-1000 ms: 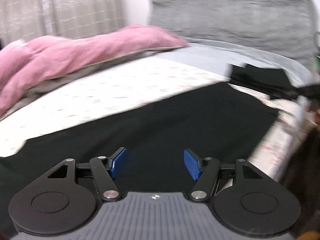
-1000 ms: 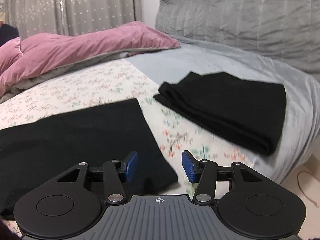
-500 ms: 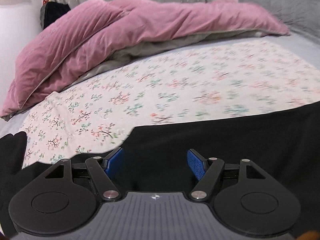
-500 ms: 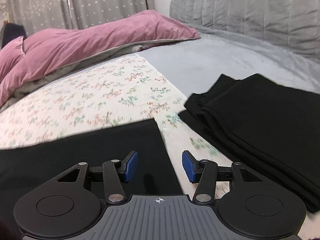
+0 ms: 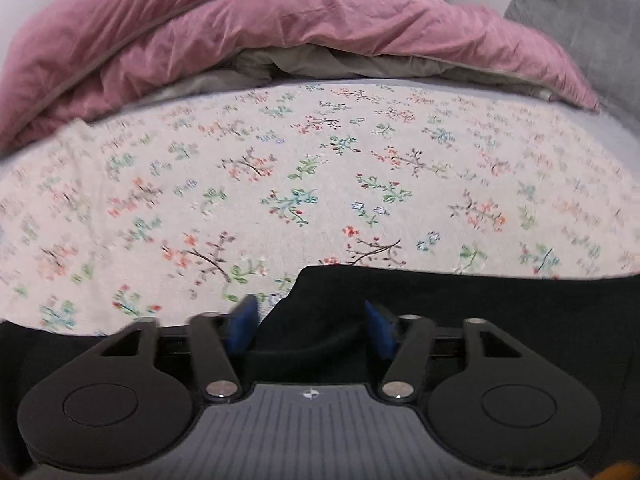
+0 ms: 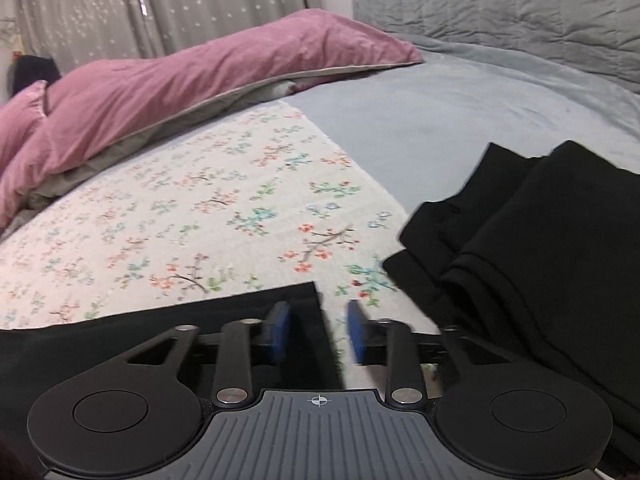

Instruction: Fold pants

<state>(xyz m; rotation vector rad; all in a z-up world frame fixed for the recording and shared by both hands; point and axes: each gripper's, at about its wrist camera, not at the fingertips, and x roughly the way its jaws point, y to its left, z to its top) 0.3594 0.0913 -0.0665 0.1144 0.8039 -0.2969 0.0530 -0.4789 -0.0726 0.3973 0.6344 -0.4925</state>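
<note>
both at the edge now: left hand-held gripper (image 5: 310,328) gapes, released, over a corner of the flat black fabric pants (image 5: 480,304) on the floral bedsheet (image 5: 320,184); right hand-held gripper (image 6: 318,330) equally unclenched straddles their opposite corner, likely for a matched pinch.

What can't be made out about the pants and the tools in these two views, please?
- Left wrist view: most of the flat black pants is hidden behind the left tool or cut off by the frame edges.
- Right wrist view: the right tool is motion-blurred, so contact with the pants' corner is unclear.
- Folded black garment: its right side leaves the frame.
</note>
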